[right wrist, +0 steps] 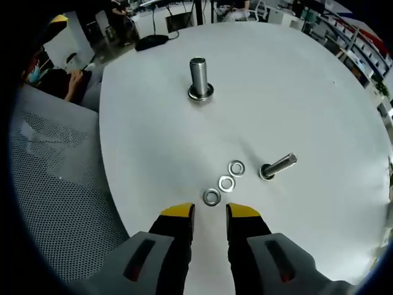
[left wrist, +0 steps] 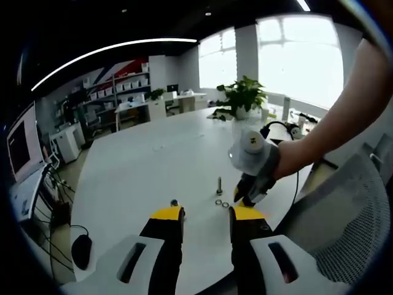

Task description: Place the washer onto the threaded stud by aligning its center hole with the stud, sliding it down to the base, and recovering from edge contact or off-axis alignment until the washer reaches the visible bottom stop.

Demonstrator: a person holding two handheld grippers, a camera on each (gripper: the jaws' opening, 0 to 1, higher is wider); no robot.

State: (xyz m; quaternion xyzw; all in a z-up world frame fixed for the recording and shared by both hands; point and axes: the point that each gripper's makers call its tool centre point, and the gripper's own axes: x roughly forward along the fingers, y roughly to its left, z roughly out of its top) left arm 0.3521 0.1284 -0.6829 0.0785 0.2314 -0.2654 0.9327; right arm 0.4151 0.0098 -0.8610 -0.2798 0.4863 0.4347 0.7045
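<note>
Reaching down toward washer row: right gripper (right wrist: 210, 212) jaws slightly apart, empty, tips just short of nearest washer (right wrist: 212, 197). Two more washers (right wrist: 231, 176) beyond in diagonal line, then small threaded stud (right wrist: 278, 166) just beside far end. Large stud (right wrist: 199, 78) far across table (right wrist: 153, 141), well apart. Left gripper (left wrist: 207, 215) parted, holding nothing, hanging back. Best: pinch nearest washer by rim, keep hole unobstructed, approach stud on-axis.

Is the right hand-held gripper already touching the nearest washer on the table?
Apart. In the right gripper view, bare white table separates the right hand-held gripper from the nearest washer; its jaws stand open and hold nothing.
</note>
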